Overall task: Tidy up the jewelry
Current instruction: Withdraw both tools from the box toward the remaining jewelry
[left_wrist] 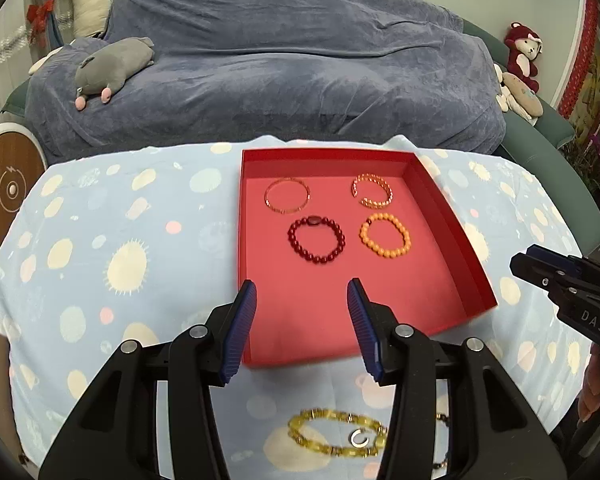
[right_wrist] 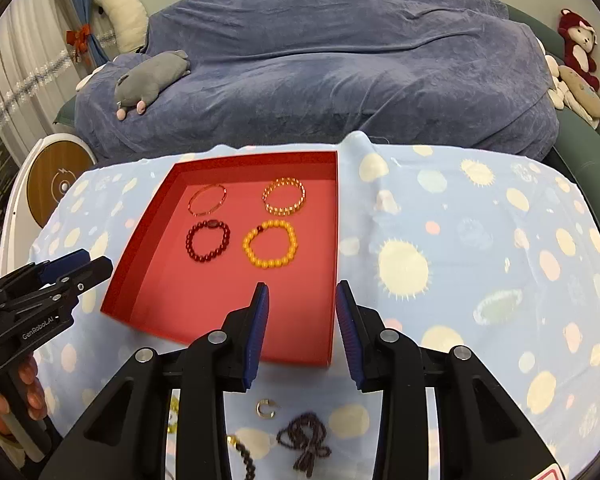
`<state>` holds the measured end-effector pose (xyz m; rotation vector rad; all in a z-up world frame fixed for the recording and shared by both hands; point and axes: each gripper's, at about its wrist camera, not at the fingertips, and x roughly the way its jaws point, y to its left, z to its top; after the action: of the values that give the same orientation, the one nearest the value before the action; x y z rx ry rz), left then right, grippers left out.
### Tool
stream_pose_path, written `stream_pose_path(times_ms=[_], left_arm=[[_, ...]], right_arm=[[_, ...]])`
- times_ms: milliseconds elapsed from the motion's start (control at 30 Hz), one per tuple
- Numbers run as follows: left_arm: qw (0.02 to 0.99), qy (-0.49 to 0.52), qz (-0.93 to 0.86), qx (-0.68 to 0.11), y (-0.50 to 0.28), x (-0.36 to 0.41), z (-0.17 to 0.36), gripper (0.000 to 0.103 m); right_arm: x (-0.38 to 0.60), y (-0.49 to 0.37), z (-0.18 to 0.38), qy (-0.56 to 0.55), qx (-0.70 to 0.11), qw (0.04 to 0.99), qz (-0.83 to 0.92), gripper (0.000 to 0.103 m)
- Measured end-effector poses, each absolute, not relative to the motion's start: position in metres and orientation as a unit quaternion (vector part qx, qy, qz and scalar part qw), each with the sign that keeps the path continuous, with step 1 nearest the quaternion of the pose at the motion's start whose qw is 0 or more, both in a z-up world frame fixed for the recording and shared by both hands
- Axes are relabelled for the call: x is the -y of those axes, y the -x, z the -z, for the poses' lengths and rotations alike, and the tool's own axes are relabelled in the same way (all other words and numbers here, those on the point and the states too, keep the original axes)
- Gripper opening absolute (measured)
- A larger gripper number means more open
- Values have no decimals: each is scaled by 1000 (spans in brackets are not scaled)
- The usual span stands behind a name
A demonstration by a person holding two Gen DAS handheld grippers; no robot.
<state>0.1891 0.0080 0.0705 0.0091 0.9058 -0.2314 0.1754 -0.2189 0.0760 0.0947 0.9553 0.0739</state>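
A red tray [left_wrist: 452, 216] [right_wrist: 140, 232] lies on the spotted blue cloth. It holds a thin pink bangle [left_wrist: 287, 196], a gold link bracelet [left_wrist: 373, 191], a dark red bead bracelet [left_wrist: 317, 240] and an orange bead bracelet [left_wrist: 385, 239]. My left gripper [left_wrist: 301, 284] is open above the tray's bare near part, with nothing between its fingers. My right gripper [right_wrist: 302, 286] hovers open and empty over the tray's near right corner. On the cloth in front of the tray lie a yellow bead bracelet [left_wrist: 336, 432], a small open ring [right_wrist: 266, 408] and a dark beaded string [right_wrist: 304, 440].
The cloth-covered table [right_wrist: 460, 240] ends at a sofa under a blue-grey cover [left_wrist: 280, 60] with a grey plush toy [left_wrist: 112, 66]. A round white and wood device [left_wrist: 8, 188] stands at the left. A hand [right_wrist: 28, 392] holds the left gripper's handle.
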Motion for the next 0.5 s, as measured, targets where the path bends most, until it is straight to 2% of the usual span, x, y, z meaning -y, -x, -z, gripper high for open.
stream_pose_path(times_ms=[233, 500], left_arm=[[881, 3, 91, -464, -131, -12, -49, 45], [870, -3, 72, -488, -100, -4, -19, 45]], right_arm=[[217, -110, -48, -52, -487, 872, -20, 34], [220, -69, -10, -72, -515, 854, -1, 34]])
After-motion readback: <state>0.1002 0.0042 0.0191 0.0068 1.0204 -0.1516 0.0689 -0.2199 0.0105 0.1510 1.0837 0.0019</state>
